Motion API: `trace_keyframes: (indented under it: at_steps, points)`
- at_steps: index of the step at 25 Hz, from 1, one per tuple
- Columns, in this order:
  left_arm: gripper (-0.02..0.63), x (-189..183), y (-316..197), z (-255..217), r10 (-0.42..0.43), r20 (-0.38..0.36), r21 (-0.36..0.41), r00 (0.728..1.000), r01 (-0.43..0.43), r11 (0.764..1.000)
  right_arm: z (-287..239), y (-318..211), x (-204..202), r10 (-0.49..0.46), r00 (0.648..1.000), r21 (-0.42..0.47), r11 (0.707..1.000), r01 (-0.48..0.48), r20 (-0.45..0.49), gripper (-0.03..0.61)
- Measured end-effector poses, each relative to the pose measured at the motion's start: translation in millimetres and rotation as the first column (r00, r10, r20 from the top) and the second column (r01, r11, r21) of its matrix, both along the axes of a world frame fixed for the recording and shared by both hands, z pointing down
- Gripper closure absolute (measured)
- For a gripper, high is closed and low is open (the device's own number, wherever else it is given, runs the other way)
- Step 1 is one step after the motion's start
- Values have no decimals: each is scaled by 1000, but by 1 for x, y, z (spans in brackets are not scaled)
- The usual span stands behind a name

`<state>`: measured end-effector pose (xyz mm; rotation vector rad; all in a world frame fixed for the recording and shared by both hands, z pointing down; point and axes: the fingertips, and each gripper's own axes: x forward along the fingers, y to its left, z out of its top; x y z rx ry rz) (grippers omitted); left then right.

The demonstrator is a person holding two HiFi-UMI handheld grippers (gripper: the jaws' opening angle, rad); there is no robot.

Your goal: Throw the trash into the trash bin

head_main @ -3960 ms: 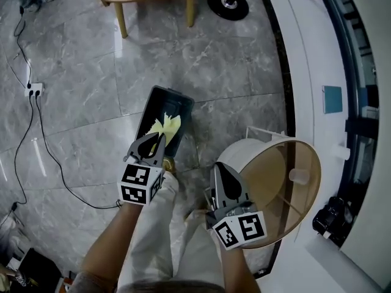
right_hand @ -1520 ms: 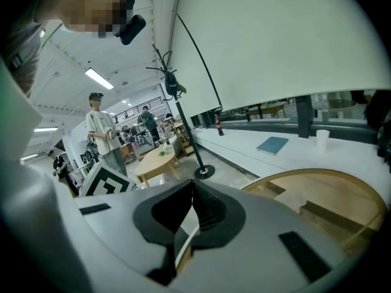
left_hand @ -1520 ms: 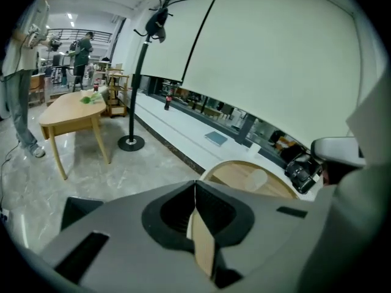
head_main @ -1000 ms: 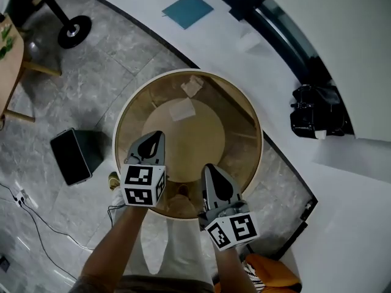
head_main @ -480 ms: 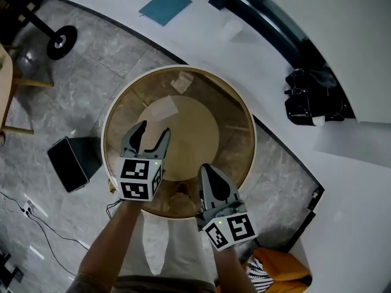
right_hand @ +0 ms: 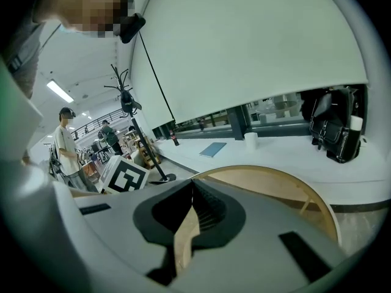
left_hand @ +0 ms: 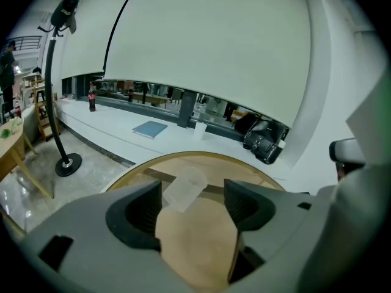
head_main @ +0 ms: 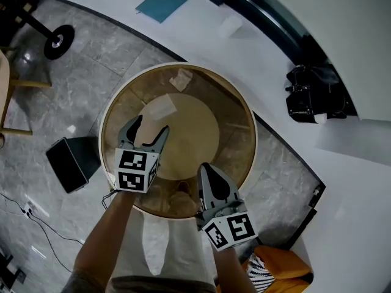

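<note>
Opening just now, left gripper's fingers stand clear of the cup beyond; right gripper clenched.

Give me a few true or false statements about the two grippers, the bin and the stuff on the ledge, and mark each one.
1. The left gripper is shut. False: its jaws stand apart and have just been opening; they grip nothing, and a clear cup shows beyond them inside the trash bin.
2. The right gripper is shut. True.
3. A black bag sits on the white ledge. True.
4. The teal booklet lies inside the bin. False: it lies on the white ledge.
</note>
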<state>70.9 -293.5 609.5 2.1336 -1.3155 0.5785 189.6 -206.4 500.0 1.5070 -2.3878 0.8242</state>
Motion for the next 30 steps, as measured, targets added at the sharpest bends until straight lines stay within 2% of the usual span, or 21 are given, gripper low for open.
trace_keyframes:
  at_steps: [4, 9, 15, 26, 30]
  points:
    - [296, 0, -11, 21, 50, 53, 3, 997, -50, 999, 9, 1, -1, 6, 1000, -16, 1000, -6, 0, 560]
    - [284, 3, -27, 55, 149, 134, -14, 980, -149, 989, 16, 2, -3, 3, 1000, -32, 999, -3, -2, 560]
    - [284, 10, -36, 86, 219, 144, -56, 965, -213, 976, 18, 0, -4, 1, 1000, -39, 999, -1, -7, 560]
    - [287, 17, -41, 89, 220, 181, -43, 959, -215, 976, 17, -1, -3, -2, 1000, -40, 999, 1, -9, 560]
    - [312, 16, -37, 88, 209, 176, -46, 962, -204, 978, 17, -1, -5, -8, 1000, -37, 999, 7, -8, 560]
